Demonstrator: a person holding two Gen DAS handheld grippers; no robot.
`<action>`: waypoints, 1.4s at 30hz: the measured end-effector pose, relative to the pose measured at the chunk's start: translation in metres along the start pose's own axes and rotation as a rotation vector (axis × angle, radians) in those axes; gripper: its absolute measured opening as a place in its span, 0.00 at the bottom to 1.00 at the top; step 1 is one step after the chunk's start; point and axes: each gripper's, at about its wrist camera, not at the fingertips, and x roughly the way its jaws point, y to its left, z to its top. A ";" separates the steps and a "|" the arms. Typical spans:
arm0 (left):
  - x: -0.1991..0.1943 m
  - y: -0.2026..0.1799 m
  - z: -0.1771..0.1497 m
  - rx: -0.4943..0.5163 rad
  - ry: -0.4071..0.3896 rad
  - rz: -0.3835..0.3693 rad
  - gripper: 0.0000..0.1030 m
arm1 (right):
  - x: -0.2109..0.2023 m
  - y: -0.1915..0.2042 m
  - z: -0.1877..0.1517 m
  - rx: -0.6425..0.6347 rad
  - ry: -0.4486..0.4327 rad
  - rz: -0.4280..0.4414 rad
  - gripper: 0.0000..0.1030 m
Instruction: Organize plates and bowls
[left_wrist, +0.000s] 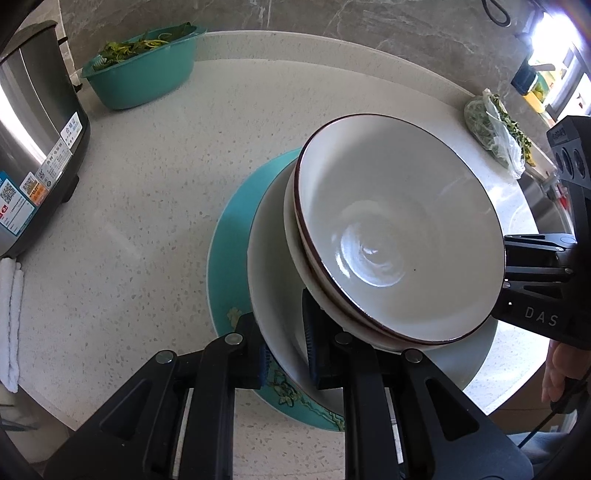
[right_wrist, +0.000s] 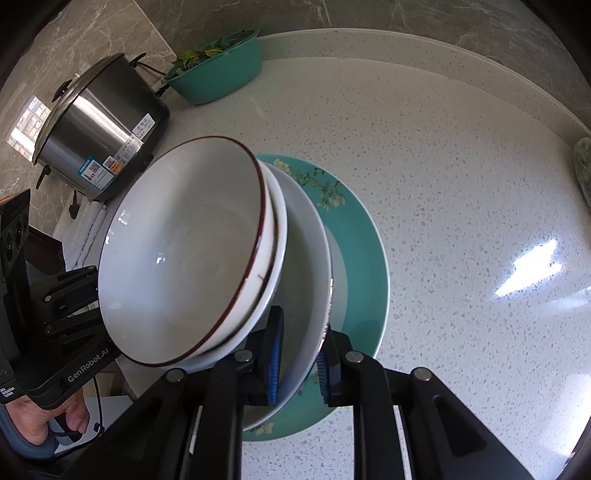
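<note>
White ceramic fills the left wrist view: a brown-rimmed bowl (left_wrist: 399, 229) nests in a second bowl (left_wrist: 295, 236), and both sit inside a wide white bowl (left_wrist: 273, 266). That stack is over a teal plate (left_wrist: 229, 236) with a flower print, on the speckled counter (left_wrist: 147, 177). The left gripper (left_wrist: 284, 343) has its blue pads narrowed onto the near rim of the wide bowl, one pad inside and one outside. The right gripper (left_wrist: 532, 273) shows at the far edge, at the opposite rim. I cannot tell from here whether the wide bowl rests on the plate or hangs just above it. A teal basin (left_wrist: 144, 74) of greens and a steel cooker (left_wrist: 33, 147) stand well apart at the back, and a bag of greens (left_wrist: 495, 129) lies off to the right.

The right wrist view gives the same stack from the other side. The right gripper (right_wrist: 299, 358) pinches the wide bowl (right_wrist: 306, 258) at its rim, pads narrow on the wall. The brown-rimmed bowl (right_wrist: 184, 258) leans toward the left gripper (right_wrist: 74, 325), so the stack sits tilted. The teal plate (right_wrist: 362, 236) lies flat beneath.

My reading: the gathering is mostly done, three bowls nested over one plate. What seems left is to settle the stack level and let go. No other loose dishes show on the counter
</note>
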 end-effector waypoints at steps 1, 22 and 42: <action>0.001 0.001 0.000 -0.002 -0.003 -0.002 0.13 | 0.000 0.000 0.000 0.001 -0.001 0.002 0.20; -0.059 0.023 -0.020 0.008 -0.082 -0.106 0.77 | -0.042 0.009 -0.031 0.130 -0.114 -0.115 0.66; -0.223 -0.051 -0.060 0.020 -0.376 0.110 1.00 | -0.169 0.023 -0.094 0.152 -0.395 -0.133 1.00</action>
